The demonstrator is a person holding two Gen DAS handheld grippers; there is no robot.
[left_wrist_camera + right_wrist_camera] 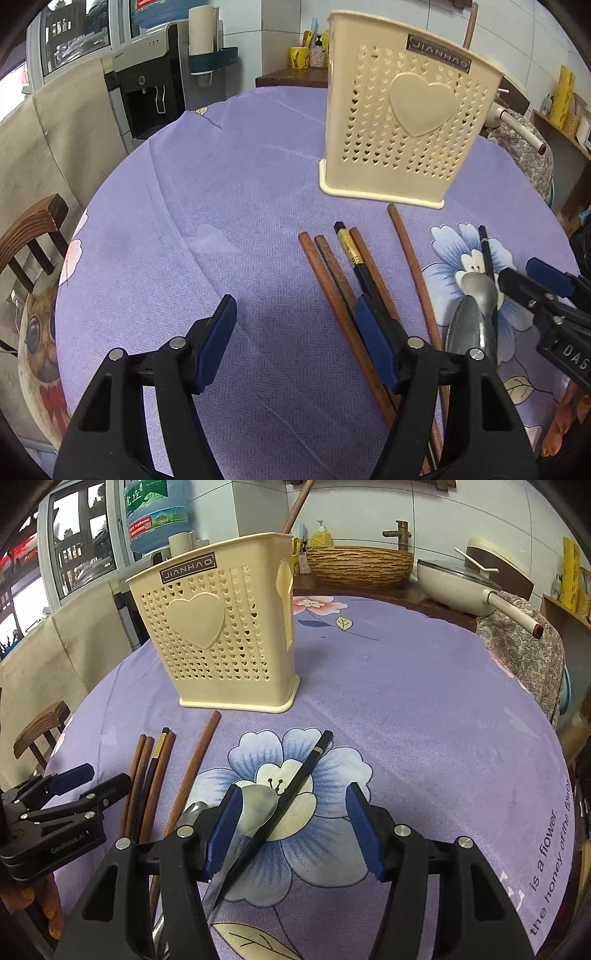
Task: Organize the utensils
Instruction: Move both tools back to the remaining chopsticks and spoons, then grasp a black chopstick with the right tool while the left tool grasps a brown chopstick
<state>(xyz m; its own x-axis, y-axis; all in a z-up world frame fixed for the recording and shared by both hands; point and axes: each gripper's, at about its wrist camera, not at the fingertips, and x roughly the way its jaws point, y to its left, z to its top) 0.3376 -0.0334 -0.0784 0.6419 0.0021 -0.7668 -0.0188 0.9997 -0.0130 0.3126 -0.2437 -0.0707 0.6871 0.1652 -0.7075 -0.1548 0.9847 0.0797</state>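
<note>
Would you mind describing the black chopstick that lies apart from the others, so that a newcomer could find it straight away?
Start at the cream utensil holder with the raised heart, standing on the purple tablecloth. In front of it, to the right, is a large printed blue flower. The lone black chopstick lies slanted across that flower, over the metal spoon, well apart from the brown chopsticks grouped to the left.

Spoon [258, 805] handle under gripper [291, 827].

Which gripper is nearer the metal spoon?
Right. The right gripper straddles the spoon, which lies by its left pad; the left gripper sits beyond the chopsticks.
</note>
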